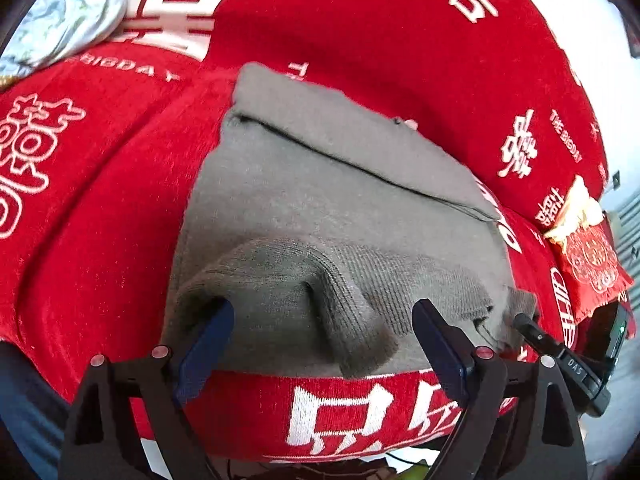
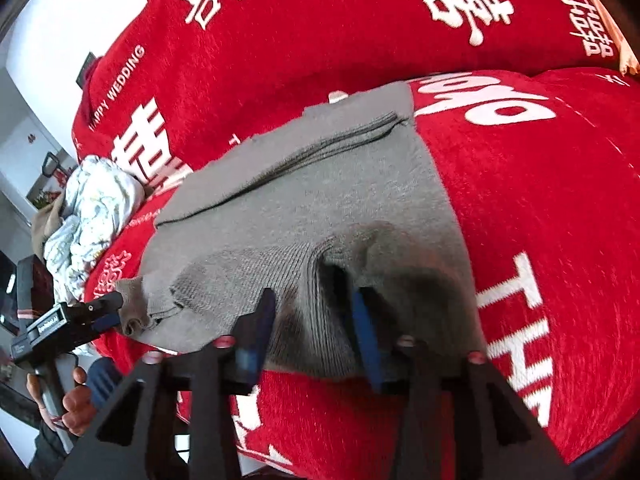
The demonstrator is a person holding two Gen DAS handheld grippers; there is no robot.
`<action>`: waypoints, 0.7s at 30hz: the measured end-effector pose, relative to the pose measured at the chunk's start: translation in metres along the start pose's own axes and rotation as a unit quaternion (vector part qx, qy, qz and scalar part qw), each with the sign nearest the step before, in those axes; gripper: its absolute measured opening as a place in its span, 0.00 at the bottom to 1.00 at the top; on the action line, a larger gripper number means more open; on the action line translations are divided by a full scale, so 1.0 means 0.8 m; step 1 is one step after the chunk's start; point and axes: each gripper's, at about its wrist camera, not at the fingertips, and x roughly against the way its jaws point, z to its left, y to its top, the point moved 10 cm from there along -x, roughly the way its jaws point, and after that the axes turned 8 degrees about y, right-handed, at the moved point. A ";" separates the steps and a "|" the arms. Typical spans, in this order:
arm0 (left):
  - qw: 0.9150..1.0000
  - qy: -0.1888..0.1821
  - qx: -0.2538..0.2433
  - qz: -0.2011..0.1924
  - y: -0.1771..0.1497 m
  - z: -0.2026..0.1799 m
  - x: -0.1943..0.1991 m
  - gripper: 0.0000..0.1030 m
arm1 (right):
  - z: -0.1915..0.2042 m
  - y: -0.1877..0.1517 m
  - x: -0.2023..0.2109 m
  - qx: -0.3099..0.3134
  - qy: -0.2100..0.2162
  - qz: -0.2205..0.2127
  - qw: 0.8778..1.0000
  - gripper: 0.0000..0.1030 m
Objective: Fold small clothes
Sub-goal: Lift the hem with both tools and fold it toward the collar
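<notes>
A grey knitted garment point(image 1: 340, 184) lies partly folded on a red cover point(image 1: 100, 208). Its ribbed hem point(image 1: 304, 292) is bunched at the near edge. My left gripper point(image 1: 324, 320) is open, its fingers on either side of the bunched hem. In the right wrist view the garment point(image 2: 320, 192) fills the middle. My right gripper point(image 2: 314, 312) stands with jaws narrowly apart around a raised fold of the hem point(image 2: 316, 280). The right gripper's tip point(image 1: 524, 322) touches the garment's near right corner in the left wrist view. The left gripper point(image 2: 104, 308) shows at the left in the right wrist view.
The red cover point(image 2: 540, 200) carries white characters and runs up a cushioned back. A pale floral cloth point(image 1: 64, 12) lies at the far left and shows crumpled in the right wrist view point(image 2: 96, 208). A red and gold packet point(image 1: 588, 256) lies at the right.
</notes>
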 end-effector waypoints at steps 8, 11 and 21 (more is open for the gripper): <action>0.999 -0.021 -0.002 0.035 -0.009 -0.036 -0.023 0.88 | 0.011 0.002 0.001 -0.036 0.044 0.000 0.998 0.58; 0.999 -0.012 -0.016 0.045 -0.009 -0.049 -0.034 0.44 | 0.011 -0.003 -0.015 -0.031 0.041 0.020 0.998 0.54; 0.997 0.027 -0.040 -0.064 0.041 -0.045 0.031 0.16 | 0.045 0.025 0.019 0.026 0.057 -0.011 0.998 0.14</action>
